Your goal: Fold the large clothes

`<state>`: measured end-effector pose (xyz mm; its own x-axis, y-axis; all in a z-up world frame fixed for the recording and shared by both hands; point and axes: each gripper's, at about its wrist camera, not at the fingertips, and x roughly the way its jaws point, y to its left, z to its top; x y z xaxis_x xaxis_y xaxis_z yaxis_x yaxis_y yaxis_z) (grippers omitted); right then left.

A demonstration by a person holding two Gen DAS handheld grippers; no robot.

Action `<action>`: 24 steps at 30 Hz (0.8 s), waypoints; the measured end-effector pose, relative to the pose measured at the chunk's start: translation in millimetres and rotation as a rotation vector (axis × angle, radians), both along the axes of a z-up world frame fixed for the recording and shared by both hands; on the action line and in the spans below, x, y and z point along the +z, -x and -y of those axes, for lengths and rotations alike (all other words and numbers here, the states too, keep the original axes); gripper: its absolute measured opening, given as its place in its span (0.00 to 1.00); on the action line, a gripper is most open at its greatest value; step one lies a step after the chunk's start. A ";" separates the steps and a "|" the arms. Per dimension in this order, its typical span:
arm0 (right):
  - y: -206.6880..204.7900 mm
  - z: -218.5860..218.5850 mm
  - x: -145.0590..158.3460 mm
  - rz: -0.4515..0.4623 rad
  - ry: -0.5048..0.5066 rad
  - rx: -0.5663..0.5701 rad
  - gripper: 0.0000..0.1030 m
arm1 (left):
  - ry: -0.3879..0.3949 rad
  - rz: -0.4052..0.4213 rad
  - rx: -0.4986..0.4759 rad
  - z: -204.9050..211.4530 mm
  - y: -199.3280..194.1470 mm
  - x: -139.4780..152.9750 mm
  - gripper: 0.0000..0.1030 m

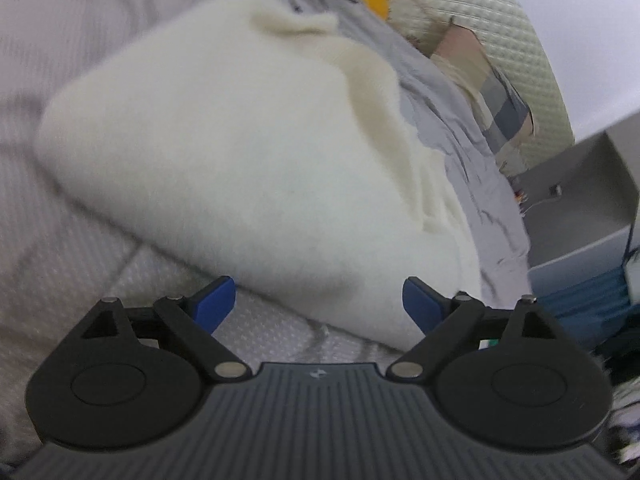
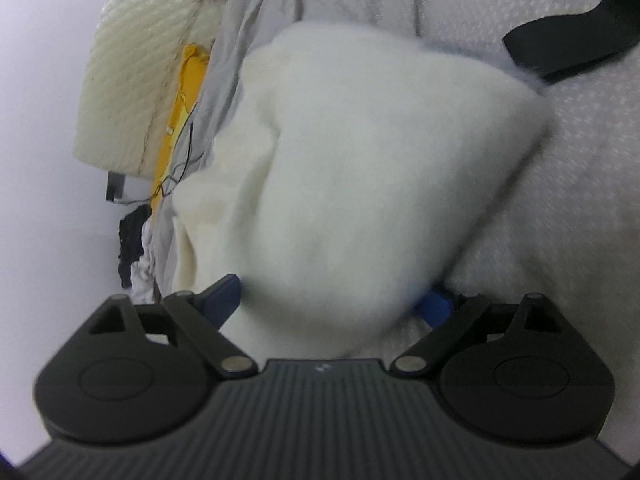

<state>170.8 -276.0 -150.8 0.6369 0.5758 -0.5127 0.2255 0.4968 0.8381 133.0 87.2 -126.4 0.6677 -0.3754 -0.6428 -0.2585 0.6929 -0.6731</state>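
Observation:
A fluffy white garment lies folded into a thick bundle on the pale textured bed cover. My left gripper is open just short of the bundle's near edge, and its blue pads stand wide apart with no cloth pinched. In the right wrist view the same white garment fills the middle. One corner of it droops between the jaws of my right gripper, which is open. Its pads stand wide on either side of the cloth without pressing it. Both views are blurred.
A grey garment lies crumpled beside the white one, with a yellow cloth and a cream quilted cushion beyond it. A plaid cloth and a grey box sit at the right. A black strap crosses the bed cover.

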 end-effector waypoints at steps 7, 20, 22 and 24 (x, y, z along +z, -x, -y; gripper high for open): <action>1.1 5.0 10.6 0.151 -0.197 -0.024 0.97 | 0.226 -0.028 0.105 -29.2 -2.4 -26.2 0.90; 2.5 10.3 13.8 0.211 -0.255 -0.031 0.96 | 0.466 -0.030 0.282 -52.6 -11.8 -64.8 0.85; 5.2 12.4 8.4 0.182 -0.252 -0.041 0.96 | 0.429 -0.037 0.290 -51.0 -14.7 -64.1 0.76; 3.8 12.9 3.9 0.143 -0.240 -0.050 0.96 | 0.390 -0.034 0.297 -48.5 -17.8 -63.0 0.70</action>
